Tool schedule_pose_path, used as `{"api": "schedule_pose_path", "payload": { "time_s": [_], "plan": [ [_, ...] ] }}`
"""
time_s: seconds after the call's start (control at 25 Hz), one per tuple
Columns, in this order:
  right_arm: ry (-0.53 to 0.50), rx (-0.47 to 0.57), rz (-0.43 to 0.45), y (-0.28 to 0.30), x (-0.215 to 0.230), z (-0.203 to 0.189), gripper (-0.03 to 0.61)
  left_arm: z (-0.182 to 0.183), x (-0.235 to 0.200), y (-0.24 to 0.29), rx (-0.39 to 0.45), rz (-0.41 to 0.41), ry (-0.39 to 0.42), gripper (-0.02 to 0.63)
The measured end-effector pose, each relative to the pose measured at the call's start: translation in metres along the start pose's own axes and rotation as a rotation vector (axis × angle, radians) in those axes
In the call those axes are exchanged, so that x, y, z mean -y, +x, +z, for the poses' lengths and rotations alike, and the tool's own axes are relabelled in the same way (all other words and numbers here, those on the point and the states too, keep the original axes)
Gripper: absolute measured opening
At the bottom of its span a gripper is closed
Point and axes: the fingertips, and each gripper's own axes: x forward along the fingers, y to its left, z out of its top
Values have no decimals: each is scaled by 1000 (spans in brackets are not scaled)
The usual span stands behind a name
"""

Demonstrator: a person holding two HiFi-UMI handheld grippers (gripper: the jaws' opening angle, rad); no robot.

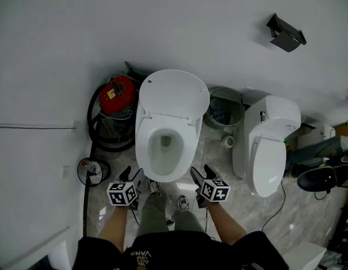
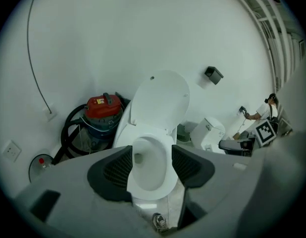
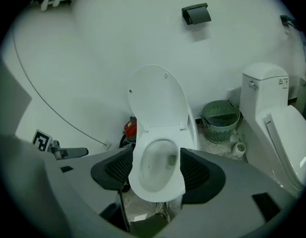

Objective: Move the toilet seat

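A white toilet stands against the wall in the middle of the head view. Its lid [image 1: 173, 93] is raised against the wall, and the seat ring [image 1: 141, 151] lies flat on the bowl. My left gripper [image 1: 132, 175] hangs just short of the bowl's front left, open and empty. My right gripper [image 1: 202, 174] is at the front right, also open and empty. In the left gripper view the jaws [image 2: 152, 165] frame the bowl [image 2: 148, 175] without touching it. The right gripper view shows its jaws [image 3: 155, 168] apart around the seat ring [image 3: 138, 180] in the same way.
A red vacuum [image 1: 117, 94] with a black hose sits left of the toilet. A green basket [image 1: 224, 108] and a paper roll [image 1: 228, 142] stand to its right, then a second closed toilet [image 1: 268, 145]. My shoes [image 1: 182, 203] stand on the marble floor. Another person [image 2: 264, 110] is far right.
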Motion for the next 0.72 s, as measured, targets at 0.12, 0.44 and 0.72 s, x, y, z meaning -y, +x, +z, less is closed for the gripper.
{"api": "schedule_pose_path", "payload": {
  "time_s": [0.12,0.44,0.72],
  "plan": [
    [55,-36,-16,24,7,-13,281,-15,-20,21,-68,10,-26,270],
    [443,-95,-83,85,38,-70,291,-61,-66,66,-237,48,-125,307],
    [528,-181,-135,122,56,-126,313,-89,-91,107,-290,21,-318,342]
  ]
}}
